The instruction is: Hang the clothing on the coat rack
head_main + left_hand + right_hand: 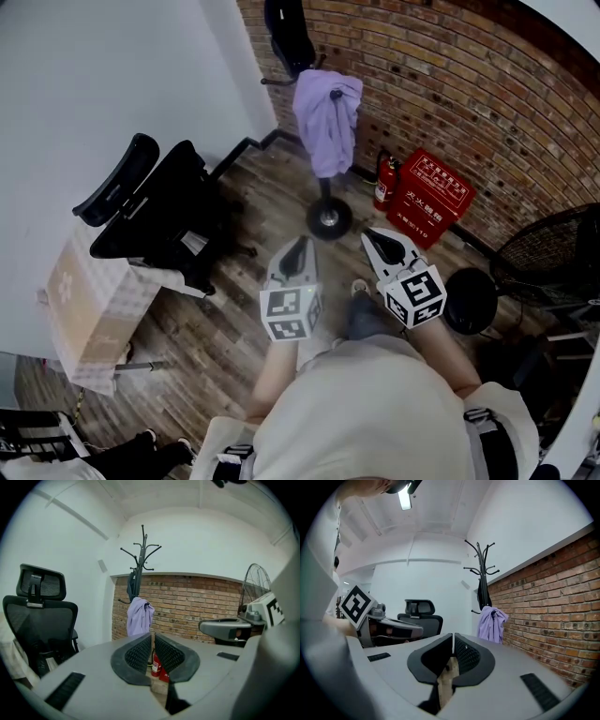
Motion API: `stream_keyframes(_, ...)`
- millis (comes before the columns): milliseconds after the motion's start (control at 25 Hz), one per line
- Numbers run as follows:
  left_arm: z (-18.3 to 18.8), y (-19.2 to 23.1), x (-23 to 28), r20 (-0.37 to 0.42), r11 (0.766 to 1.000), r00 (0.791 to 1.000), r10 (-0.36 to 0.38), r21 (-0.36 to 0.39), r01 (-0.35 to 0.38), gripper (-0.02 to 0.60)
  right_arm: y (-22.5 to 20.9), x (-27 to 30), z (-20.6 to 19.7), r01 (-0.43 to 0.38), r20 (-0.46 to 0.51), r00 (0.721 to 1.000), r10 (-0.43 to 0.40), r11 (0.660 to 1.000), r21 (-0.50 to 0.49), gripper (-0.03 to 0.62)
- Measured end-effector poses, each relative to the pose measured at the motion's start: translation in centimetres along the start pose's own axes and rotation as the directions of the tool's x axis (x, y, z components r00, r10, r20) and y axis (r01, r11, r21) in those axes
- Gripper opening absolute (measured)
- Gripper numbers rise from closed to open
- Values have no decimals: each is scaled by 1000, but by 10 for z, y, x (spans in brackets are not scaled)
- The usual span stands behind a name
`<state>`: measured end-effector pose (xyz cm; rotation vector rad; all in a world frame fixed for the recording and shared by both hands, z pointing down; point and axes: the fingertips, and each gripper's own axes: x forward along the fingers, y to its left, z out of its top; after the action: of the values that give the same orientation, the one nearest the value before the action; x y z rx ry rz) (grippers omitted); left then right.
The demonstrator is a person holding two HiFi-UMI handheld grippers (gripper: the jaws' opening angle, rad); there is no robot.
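Observation:
A black coat rack [327, 187] stands in the corner where the white wall meets the brick wall. A lavender garment [327, 117] hangs on it, below a dark garment [287, 33]. The left gripper view shows the rack [140, 555] with the lavender garment [139, 617] far ahead; in the right gripper view the lavender garment [491, 623] hangs at the right. My left gripper [298, 246] and right gripper [380, 239] are held side by side in front of the person, well short of the rack. Both are shut and hold nothing, left [153, 634] and right [453, 634].
A black office chair [159, 211] stands at the left against the white wall, beside a pale patterned box [89, 300]. A red fire-equipment box [431, 197] and an extinguisher [382, 181] sit by the brick wall. A floor fan [553, 253] stands at the right.

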<state>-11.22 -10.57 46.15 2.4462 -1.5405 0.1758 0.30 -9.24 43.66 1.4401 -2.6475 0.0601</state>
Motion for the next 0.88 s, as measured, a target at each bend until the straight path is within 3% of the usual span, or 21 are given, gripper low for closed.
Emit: stream_keyframes(880, 6, -3, 4, 2, 1000, 1000, -30, -1, 30, 23, 1, 4, 6, 10, 22, 1000, -10, 1000, -9, -2)
